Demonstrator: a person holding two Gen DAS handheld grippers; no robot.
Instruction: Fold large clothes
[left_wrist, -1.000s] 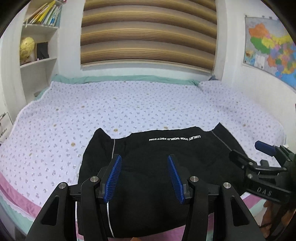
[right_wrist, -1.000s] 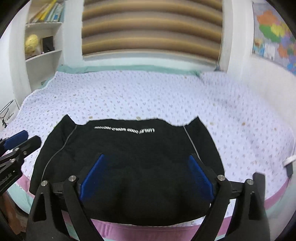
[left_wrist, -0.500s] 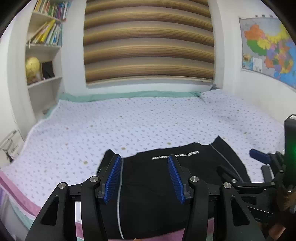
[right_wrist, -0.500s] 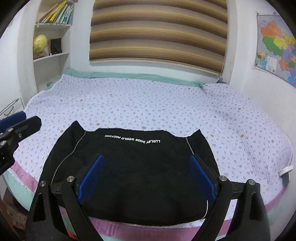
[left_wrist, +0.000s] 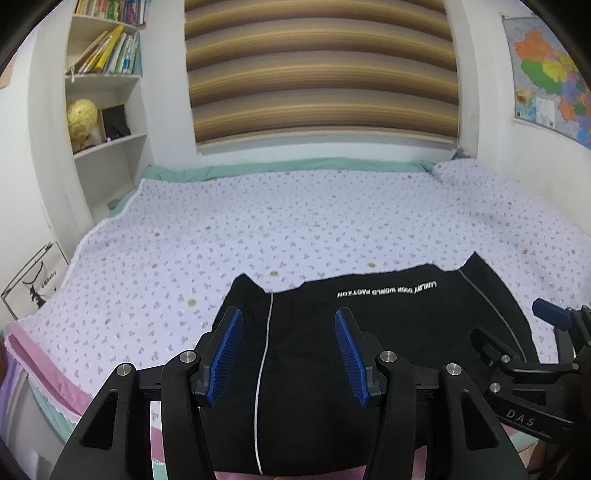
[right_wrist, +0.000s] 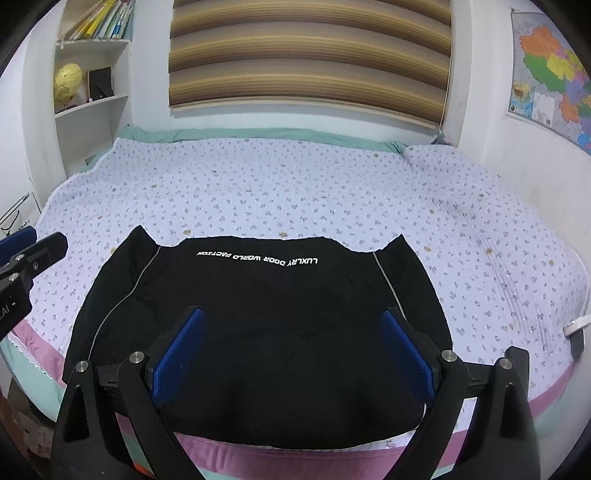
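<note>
A black garment (right_wrist: 258, 325) of smooth, matte cloth is spread flat at the near edge of the bed (right_wrist: 295, 184), its near hem lying just short of the pink border (right_wrist: 295, 448) of the bedding. A broad, roughly rectangular shape is formed, with two small pointed corners raised at the far side and a shallow dip between them. A line of white lettering (right_wrist: 257, 257) is printed below that dip, seen upside down, and a thin pale piping line (left_wrist: 264, 369) is run down each side panel. Soft creases are seen across the middle of the cloth. The bed is covered by a quilted, pale lilac sheet with a small floral print. The left gripper (left_wrist: 288, 356) is held level above the garment's left part, its blue ribbed pads (left_wrist: 225, 354) spread moderately apart with nothing between them. The right gripper (right_wrist: 291, 354) is held above the near middle of the garment, its blue textured pads (right_wrist: 406, 354) spread wide and nothing gripped. A striped brown blind (right_wrist: 310, 55) is hung on the far wall, with a white bookshelf (left_wrist: 107, 110) at the left and a coloured map (right_wrist: 550, 74) at the right.
</note>
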